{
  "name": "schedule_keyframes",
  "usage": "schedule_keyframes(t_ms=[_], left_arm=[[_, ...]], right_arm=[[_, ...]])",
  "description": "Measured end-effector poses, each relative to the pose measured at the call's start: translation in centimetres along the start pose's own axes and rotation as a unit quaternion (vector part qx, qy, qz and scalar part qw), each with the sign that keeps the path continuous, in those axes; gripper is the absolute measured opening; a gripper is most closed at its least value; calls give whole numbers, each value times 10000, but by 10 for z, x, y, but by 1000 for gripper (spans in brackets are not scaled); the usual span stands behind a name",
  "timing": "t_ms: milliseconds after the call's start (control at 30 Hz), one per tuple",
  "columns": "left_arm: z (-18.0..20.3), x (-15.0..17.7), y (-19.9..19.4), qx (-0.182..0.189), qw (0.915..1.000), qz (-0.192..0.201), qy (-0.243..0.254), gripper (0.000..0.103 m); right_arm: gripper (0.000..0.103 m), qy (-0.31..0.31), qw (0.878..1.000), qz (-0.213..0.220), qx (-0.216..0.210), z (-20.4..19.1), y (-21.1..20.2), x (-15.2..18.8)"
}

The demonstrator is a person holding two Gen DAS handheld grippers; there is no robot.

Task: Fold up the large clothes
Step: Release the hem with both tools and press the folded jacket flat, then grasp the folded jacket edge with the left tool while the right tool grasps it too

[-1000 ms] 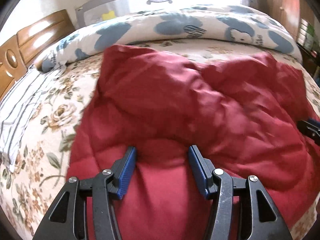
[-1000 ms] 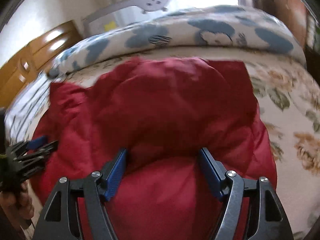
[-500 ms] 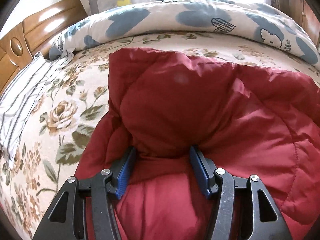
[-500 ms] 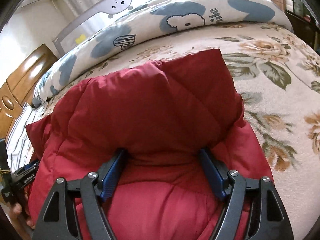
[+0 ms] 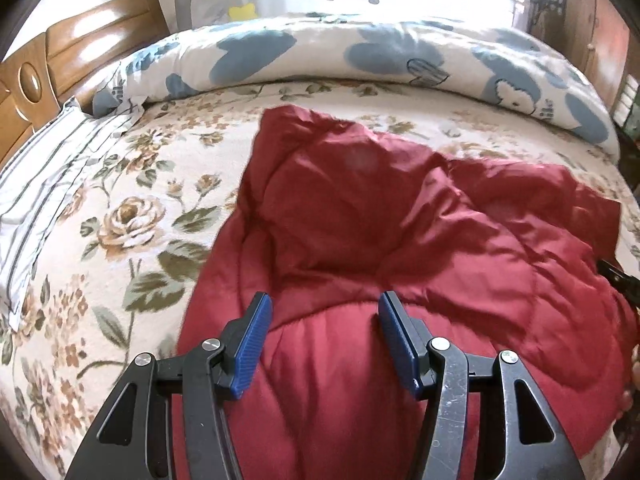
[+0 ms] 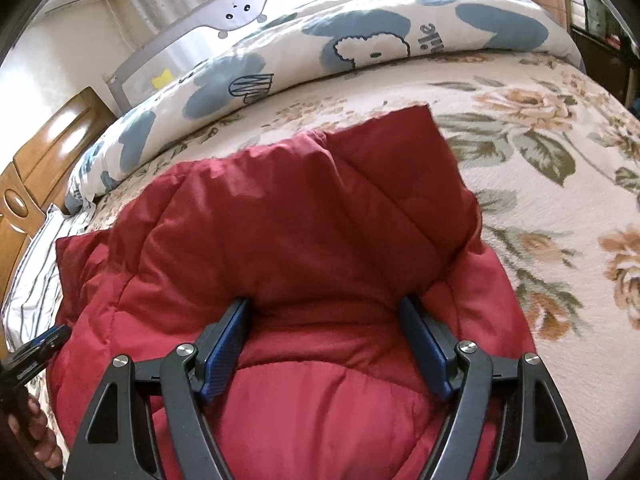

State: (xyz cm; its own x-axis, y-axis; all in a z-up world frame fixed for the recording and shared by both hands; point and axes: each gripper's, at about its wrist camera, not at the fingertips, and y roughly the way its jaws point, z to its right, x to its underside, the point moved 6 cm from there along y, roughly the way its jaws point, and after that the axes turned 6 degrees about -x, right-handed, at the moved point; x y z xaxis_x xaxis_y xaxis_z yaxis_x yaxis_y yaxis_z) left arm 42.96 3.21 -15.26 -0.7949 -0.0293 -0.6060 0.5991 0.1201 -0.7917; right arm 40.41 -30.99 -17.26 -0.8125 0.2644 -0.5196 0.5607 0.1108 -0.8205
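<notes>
- The left gripper, black-framed with ribbed blue pads, has its jaws spread wide; nothing is clamped between them, and the pads sit over the near part of the dark red quilted padded garment.
- From the left wrist view the garment fills the space from 6 o'clock up to about 12 o'clock, its folded upper layer ending in a corner at roughly 11 o'clock, with a seam crossing just ahead of the fingertips.
- The right gripper, of the same black and blue build, is also spread open; a thick fold of the garment bulges between and over its fingertips, touching both pads, though no pinch shows.
- In the right wrist view the garment's folded flap rises toward 12 o'clock, its square corner at about 1 o'clock.
- The garment lies on a cream floral bedspread, which shows at 9 o'clock in the left view and 3 o'clock in the right.
- Beyond, at 12 o'clock, a rolled white duvet with blue patches crosses the bed.
- A wooden headboard stands at 10 o'clock, with a striped pillow beneath it.
</notes>
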Motion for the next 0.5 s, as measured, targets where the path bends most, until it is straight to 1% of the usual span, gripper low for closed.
schedule_keyframes(t_ms=[100,167,267,500], left_arm=[[-15,7,-12,100,9999,90,-97,57],[-25,11,-15,147,9996,113,-197,57],[-40,18,-18,169,9991,146,-357,57],[-57,28,-13,215,9980,39,-589,57]], right_arm=[[79,-148,9998,111,67,-6,-18,3],[79,-163,9995,263,43,-8,-33,7],[81,-164,9991,381,-14,-7,-50,14],[81,-203,9991,364,14,7,-71,27]])
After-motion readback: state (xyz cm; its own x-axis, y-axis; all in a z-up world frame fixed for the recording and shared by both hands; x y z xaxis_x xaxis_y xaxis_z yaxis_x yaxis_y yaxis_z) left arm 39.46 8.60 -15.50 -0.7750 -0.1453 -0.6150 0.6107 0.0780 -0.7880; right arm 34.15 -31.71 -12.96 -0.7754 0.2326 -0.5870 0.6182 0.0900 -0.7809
